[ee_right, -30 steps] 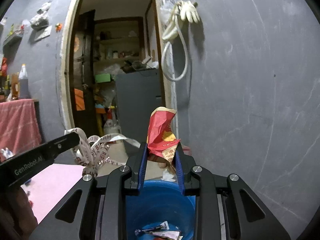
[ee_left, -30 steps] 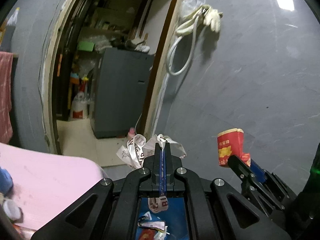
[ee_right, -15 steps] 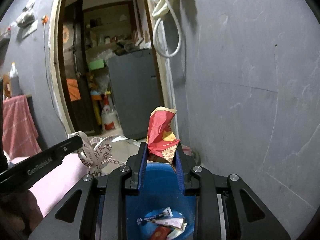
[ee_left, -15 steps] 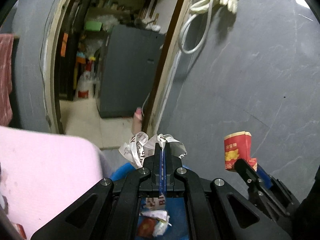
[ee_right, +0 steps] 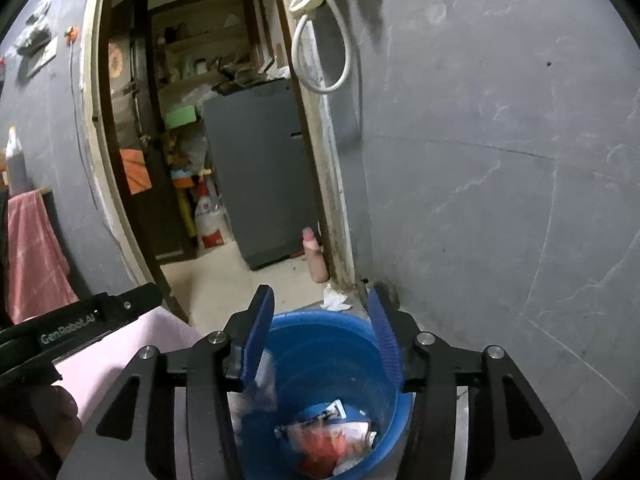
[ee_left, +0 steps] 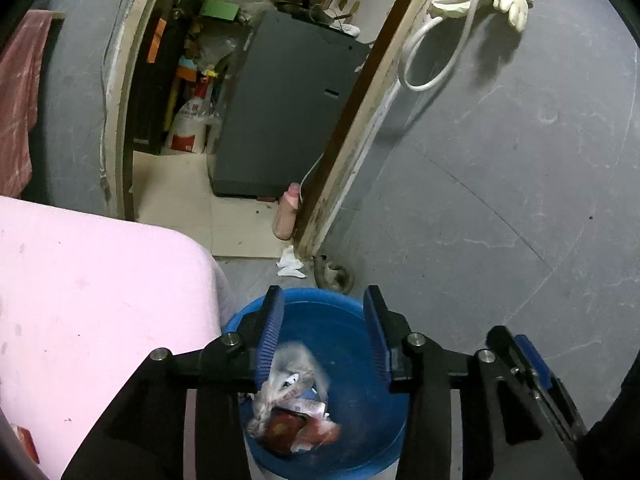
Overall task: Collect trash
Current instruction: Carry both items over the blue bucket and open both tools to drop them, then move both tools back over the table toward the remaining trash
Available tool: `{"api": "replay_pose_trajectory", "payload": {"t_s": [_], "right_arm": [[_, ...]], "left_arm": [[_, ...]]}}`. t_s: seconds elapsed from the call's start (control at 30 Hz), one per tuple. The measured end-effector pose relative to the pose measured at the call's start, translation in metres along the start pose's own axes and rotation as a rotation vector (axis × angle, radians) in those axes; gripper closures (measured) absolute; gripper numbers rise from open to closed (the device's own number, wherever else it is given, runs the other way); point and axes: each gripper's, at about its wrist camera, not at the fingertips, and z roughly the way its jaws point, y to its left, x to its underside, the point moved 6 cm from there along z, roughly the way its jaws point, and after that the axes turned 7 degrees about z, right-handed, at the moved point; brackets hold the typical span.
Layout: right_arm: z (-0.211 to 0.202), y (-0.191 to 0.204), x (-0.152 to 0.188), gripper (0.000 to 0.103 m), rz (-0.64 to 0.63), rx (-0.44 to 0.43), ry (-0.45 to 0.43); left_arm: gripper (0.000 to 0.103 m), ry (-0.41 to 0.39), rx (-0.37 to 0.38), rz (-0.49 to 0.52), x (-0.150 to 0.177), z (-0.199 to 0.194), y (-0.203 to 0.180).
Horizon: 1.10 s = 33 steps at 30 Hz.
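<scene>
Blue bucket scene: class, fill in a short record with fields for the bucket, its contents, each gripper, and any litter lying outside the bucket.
bucket: blue bucket, on the floor by a pink surface
contents: crumpled wrappers, red and white
left gripper: above the bucket, jaws opening, white wrapper blurred below them
right gripper: above the bucket, jaws opening, nothing held
litter outside: white tissue on the floor near the door frame

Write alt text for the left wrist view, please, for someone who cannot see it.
The left gripper hangs over a blue bucket, jaws opening, as a blurred white wrapper drops past them onto red and white trash inside. The right gripper shows at the lower right. Beyond are a pink surface, a grey wall and a doorway.
</scene>
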Motion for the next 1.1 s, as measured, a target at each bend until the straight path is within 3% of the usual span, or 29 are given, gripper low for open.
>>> {"api": "replay_pose_trajectory", "payload": {"t_s": [0.1, 0.17, 0.2, 0.47, 0.57, 0.7, 1.1], "right_arm": [[-0.004, -0.002, -0.004, 0.049, 0.012, 0.003, -0.029], [-0.01, -0.004, -0.008, 0.037, 0.02, 0.016, -0.054], [-0.013, -0.004, -0.009, 0.025, 0.025, 0.019, -0.067], [-0.044, 0.0, -0.021, 0.014, 0.042, -0.02, -0.158], [-0.055, 0.004, -0.026, 0.0, 0.039, -0.034, -0.188], [-0.074, 0.015, -0.035, 0.0, 0.027, -0.052, -0.225], [-0.137, 0.063, -0.049, 0.0, 0.004, -0.11, -0.275]], "left_arm": [[0.063, -0.001, -0.002, 0.005, -0.003, -0.004, 0.0], [0.057, -0.018, -0.004, 0.013, -0.005, -0.011, -0.001], [0.051, -0.036, -0.004, 0.014, -0.007, -0.015, 0.0], [0.026, -0.161, -0.061, 0.062, -0.02, -0.062, 0.005], [0.017, -0.185, -0.082, 0.093, -0.024, -0.081, 0.006], [0.006, -0.252, -0.114, 0.108, -0.028, -0.114, 0.011], [0.003, -0.343, -0.166, 0.117, -0.032, -0.204, 0.034]]}}
